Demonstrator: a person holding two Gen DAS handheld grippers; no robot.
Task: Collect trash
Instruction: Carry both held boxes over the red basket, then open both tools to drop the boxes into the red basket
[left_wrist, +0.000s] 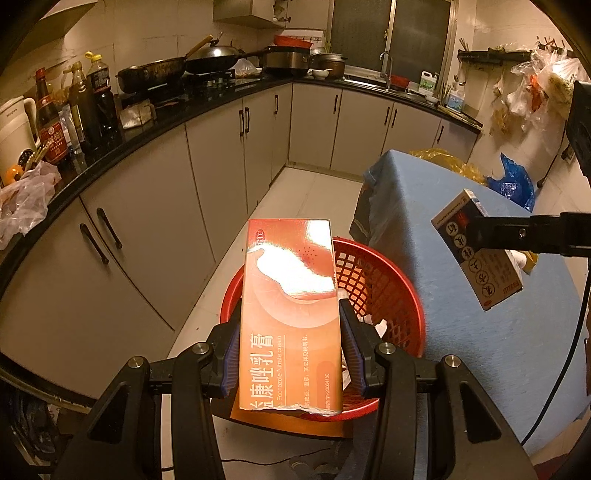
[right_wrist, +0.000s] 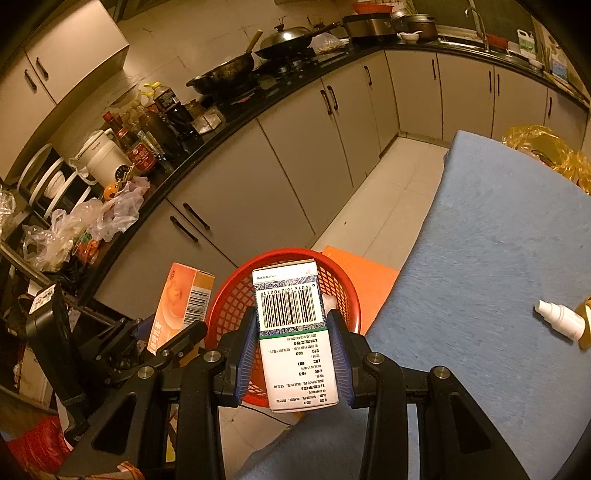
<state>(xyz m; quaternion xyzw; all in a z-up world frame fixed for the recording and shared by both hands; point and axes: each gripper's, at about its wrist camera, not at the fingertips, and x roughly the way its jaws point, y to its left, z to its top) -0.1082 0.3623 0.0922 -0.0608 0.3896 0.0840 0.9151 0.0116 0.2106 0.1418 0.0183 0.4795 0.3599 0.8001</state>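
My left gripper (left_wrist: 290, 332) is shut on an orange cream box (left_wrist: 290, 314), held above the red mesh basket (left_wrist: 391, 295). The same box shows in the right wrist view (right_wrist: 177, 306), left of the basket (right_wrist: 229, 295). My right gripper (right_wrist: 293, 354) is shut on a white medicine box with a barcode (right_wrist: 291, 332), held over the basket's near side. That box also shows in the left wrist view (left_wrist: 476, 254), held above the blue table (left_wrist: 461, 332). Some white paper lies inside the basket.
The basket stands on an orange stool (right_wrist: 364, 277) beside the blue-covered table (right_wrist: 498, 258). A white spray bottle (right_wrist: 559, 319) lies on the table. Yellow bags (right_wrist: 546, 151) sit at its far end. Cabinets and a cluttered black counter (left_wrist: 147, 125) run along the left.
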